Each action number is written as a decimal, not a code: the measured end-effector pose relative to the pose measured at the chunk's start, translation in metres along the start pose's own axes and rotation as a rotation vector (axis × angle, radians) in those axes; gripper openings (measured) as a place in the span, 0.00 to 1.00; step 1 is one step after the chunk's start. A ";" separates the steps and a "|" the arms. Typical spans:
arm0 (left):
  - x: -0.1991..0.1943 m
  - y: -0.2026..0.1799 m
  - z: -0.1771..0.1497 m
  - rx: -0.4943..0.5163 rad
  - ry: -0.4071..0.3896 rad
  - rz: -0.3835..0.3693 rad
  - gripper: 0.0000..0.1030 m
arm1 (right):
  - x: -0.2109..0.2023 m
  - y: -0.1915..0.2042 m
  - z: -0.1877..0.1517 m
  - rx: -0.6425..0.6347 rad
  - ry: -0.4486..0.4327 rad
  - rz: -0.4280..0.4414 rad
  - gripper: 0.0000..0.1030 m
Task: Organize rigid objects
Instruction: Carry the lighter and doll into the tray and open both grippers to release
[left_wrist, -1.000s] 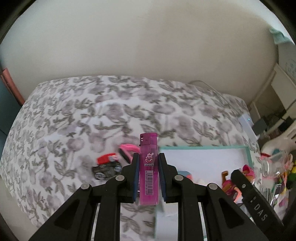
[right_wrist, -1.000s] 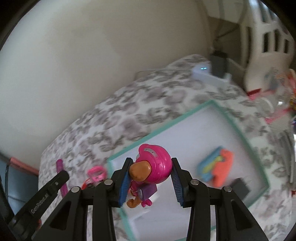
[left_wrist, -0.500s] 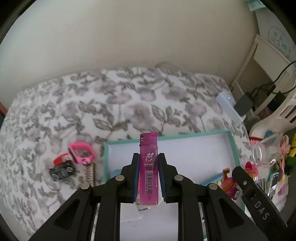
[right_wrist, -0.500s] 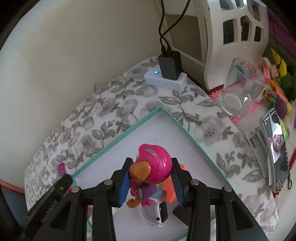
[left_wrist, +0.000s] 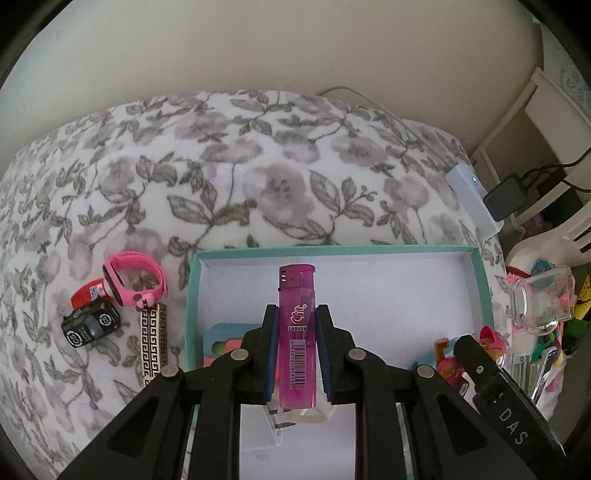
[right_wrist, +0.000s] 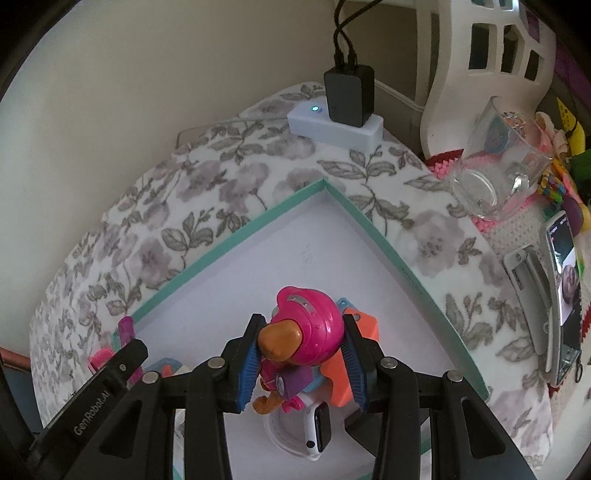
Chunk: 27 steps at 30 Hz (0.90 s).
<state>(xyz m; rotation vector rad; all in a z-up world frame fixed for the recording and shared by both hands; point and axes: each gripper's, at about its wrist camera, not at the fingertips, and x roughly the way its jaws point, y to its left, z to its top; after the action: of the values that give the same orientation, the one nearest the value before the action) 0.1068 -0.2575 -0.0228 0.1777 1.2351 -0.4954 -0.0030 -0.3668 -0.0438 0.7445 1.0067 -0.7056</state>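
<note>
Left wrist view: the left tongs (left_wrist: 295, 350) are clamped on a magenta lighter (left_wrist: 297, 332), held upright above the teal-rimmed tray (left_wrist: 192, 295) that sits on the flower-patterned surface. Right wrist view: the right tongs (right_wrist: 301, 363) are clamped on a pink-helmeted toy figure (right_wrist: 299, 343), poised over the same tray (right_wrist: 388, 243), above an orange block (right_wrist: 364, 332) and a white smartwatch (right_wrist: 314, 428) already inside. Outside the tray's left wall lie a pink watch (left_wrist: 133, 277), a black toy car (left_wrist: 90, 326) and a patterned bar (left_wrist: 153, 343).

To place well, lower each item onto bare white floor, away from what already lies there. Lay the lighter flat rather than on end; it would likely topple. Part each pair of tongs only once its item rests.
</note>
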 end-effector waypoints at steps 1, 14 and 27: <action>0.000 0.000 0.000 0.003 0.001 -0.001 0.20 | 0.000 0.001 0.000 -0.005 0.001 -0.003 0.42; 0.010 -0.004 -0.006 0.014 0.029 -0.003 0.20 | 0.003 0.007 0.001 -0.033 0.021 -0.039 0.42; 0.003 -0.001 -0.004 0.002 0.018 -0.002 0.20 | 0.002 0.010 0.001 -0.050 0.020 -0.048 0.43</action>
<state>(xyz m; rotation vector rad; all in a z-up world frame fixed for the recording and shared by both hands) 0.1034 -0.2572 -0.0267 0.1834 1.2524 -0.4981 0.0064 -0.3622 -0.0430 0.6872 1.0598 -0.7132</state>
